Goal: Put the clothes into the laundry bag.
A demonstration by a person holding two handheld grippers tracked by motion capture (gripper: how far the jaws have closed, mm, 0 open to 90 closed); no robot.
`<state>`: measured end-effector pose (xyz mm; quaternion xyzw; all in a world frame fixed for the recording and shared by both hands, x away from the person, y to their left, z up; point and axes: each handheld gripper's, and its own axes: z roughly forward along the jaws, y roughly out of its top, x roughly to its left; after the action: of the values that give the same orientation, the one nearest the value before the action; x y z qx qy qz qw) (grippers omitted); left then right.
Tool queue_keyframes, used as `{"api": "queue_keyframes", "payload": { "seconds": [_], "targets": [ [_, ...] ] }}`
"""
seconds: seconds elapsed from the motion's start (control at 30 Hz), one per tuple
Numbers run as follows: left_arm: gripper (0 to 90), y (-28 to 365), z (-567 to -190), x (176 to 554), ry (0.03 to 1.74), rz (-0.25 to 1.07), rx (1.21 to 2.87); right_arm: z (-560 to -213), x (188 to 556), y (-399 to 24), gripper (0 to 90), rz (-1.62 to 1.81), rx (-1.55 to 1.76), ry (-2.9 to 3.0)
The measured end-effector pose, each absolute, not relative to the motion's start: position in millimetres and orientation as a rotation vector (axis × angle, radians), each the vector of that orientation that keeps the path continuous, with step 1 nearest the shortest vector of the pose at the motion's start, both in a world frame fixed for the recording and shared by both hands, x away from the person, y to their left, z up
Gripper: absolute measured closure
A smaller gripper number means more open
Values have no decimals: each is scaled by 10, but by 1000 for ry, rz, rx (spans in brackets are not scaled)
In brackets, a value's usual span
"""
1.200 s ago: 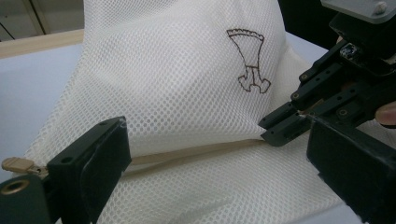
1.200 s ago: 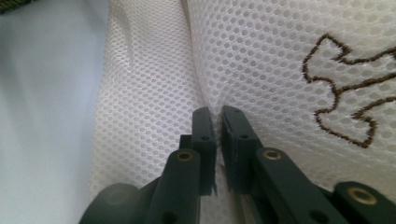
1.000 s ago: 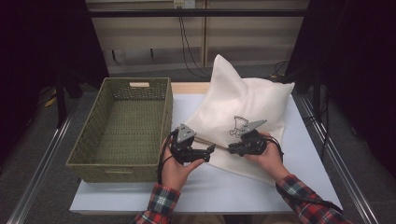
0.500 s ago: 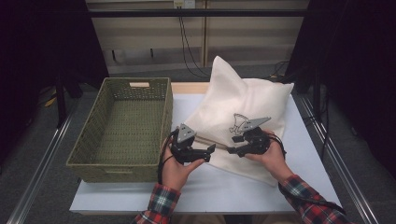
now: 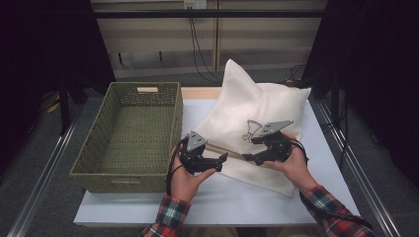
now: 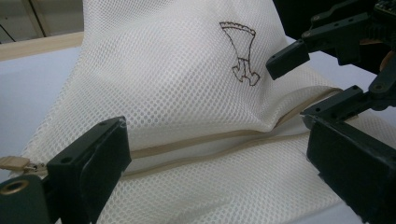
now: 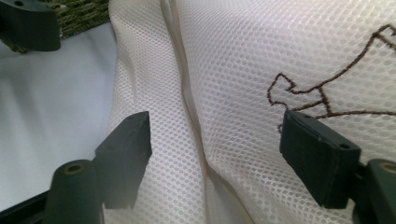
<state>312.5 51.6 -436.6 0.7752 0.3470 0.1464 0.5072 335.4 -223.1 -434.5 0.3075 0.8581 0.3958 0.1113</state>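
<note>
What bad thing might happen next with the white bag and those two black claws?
1. The right gripper has just been opening over the mesh bag and grips nothing, so the zipper seam may slump back flat.
2. The mesh could snag on a jaw when either gripper closes again.
3. The left gripper stands open near the zipper pull; a poor grab might miss it.

Bag: cream mesh, brown stitched motif, tan zip. Basket: olive-green weave. Table: white. Sleeves: red-green plaid. Jaws: black.
</note>
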Motion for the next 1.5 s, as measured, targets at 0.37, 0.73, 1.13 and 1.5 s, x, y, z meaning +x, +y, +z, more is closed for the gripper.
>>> {"api": "queue_keyframes", "payload": {
  "seconds": [0.37,0.73,1.13,1.5],
  "targets": [
    [58,511,-4367,3118,839,348,1865,-4226,3301,-2345,202,1217,894,2482],
    [57,510,-4378,3119,837,337,1869,-4176,3246,-2495,163,1249,926,2444],
    [56,511,-4363,3113,841,345,1864,-4115,3156,-2660,151,1273,952,2403],
    [56,520,-4354,3112,845,345,1860,-4059,3068,-2805,148,1299,960,2373]
  ]
}}
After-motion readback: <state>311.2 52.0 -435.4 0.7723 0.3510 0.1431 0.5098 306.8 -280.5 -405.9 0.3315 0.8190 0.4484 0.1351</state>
